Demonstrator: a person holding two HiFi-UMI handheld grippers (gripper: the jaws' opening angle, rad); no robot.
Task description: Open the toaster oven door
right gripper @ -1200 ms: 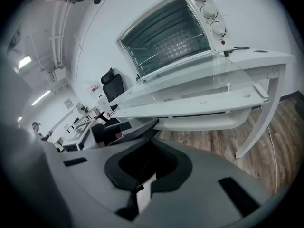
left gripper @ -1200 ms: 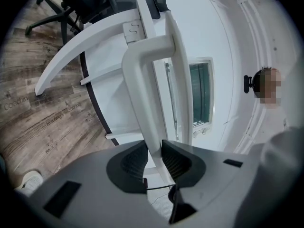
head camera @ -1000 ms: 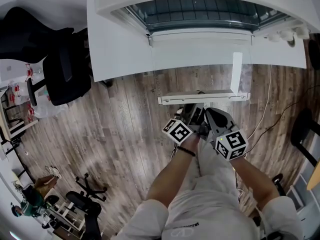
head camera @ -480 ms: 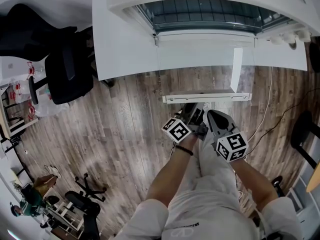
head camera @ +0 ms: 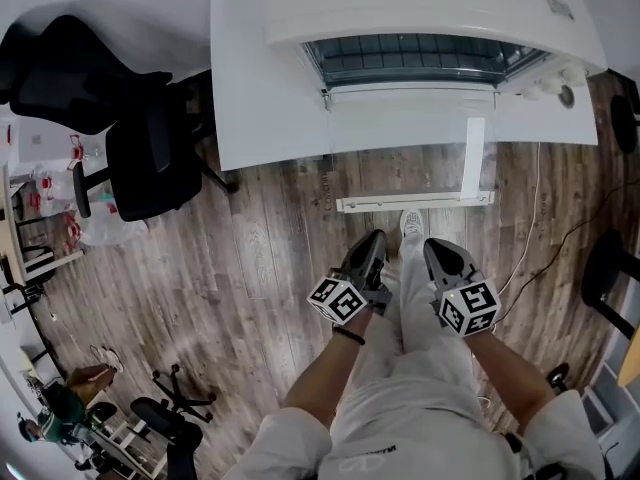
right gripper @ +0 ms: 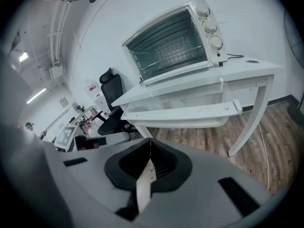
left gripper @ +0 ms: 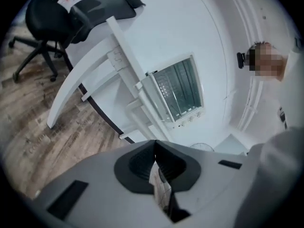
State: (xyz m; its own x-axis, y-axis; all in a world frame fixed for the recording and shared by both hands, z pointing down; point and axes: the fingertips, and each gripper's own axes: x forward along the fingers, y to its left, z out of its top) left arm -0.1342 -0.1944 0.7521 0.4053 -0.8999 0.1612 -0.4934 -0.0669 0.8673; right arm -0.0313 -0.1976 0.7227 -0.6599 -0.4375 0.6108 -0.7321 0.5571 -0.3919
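Note:
The white toaster oven [head camera: 410, 60] stands on the white table [head camera: 270, 88] with its glass door closed; its knobs [head camera: 560, 83] are at the right end. The right gripper view shows the oven [right gripper: 171, 44] from the front, the left gripper view shows the oven [left gripper: 178, 89] tilted and far off. Both grippers hang low over the person's legs, well short of the table. My left gripper [head camera: 375, 238] [left gripper: 155, 144] has just closed its jaws and is shut with nothing between them. My right gripper [head camera: 437, 246] [right gripper: 150, 141] is shut and empty too.
A black office chair [head camera: 140, 148] stands left of the table. A white crossbar [head camera: 415, 201] runs under the table between its legs, and a cable [head camera: 530, 228] trails over the wooden floor on the right. More chairs and clutter sit at the far left.
My left gripper has dropped down and to the left, away from the right one, and rolled. The table and oven now sit higher and further right in the head view.

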